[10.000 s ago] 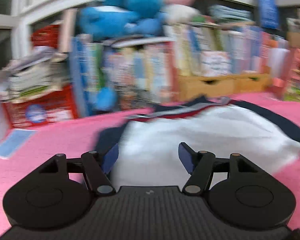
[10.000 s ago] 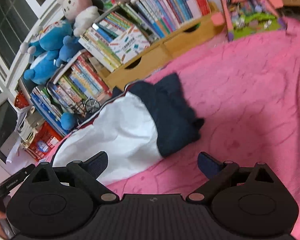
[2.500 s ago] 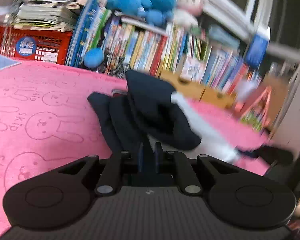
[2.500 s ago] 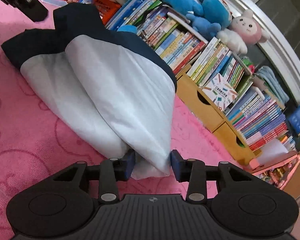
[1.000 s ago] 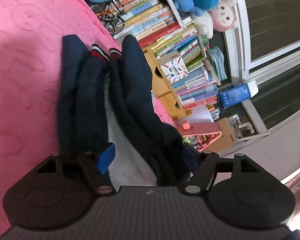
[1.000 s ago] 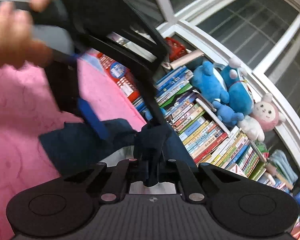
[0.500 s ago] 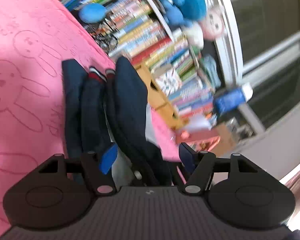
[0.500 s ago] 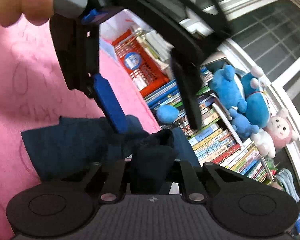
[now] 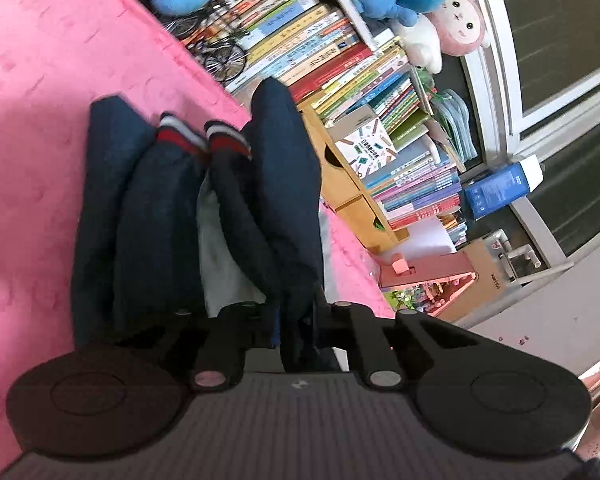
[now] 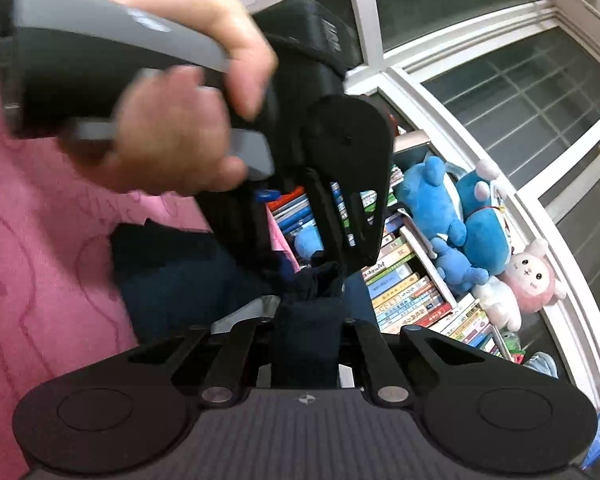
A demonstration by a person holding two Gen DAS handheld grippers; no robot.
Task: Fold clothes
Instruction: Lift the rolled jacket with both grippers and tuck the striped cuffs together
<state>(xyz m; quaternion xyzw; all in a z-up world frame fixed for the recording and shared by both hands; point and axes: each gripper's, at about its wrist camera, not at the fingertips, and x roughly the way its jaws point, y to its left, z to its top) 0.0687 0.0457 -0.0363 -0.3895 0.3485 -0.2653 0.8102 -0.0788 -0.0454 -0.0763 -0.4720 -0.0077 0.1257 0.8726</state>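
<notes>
On the pink blanket (image 9: 40, 80), in front of the row of books (image 9: 340, 64), lies the garment (image 9: 148, 200) — a navy jacket with a white body panel, its sleeves drawn in so the two striped cuffs (image 9: 204, 136) sit side by side at the far end.

Left gripper (image 9: 296, 328): fingers drawn together on a fold of navy cloth at the garment's near edge. Right gripper (image 10: 306, 344): likewise clamped on a bunched navy fold, just beside the left tool, which a hand (image 10: 172, 120) holds close above it. Both grips sit at the same near end, almost touching.

Orientation: in the left wrist view the long axis runs straight away from the gripper, cuffs pointing toward the books, the two sleeve bundles parallel with a white strip between them.

Judged step: carrying the near end over toward the cuffs. To do it well — keep both grips level and moving together, spread them toward the two corners if the cloth allows, hold the fold line square to the long axis, and release only once the layers lie flat. Risk: the bunched cloth in the right grip may set down as a lump.
</notes>
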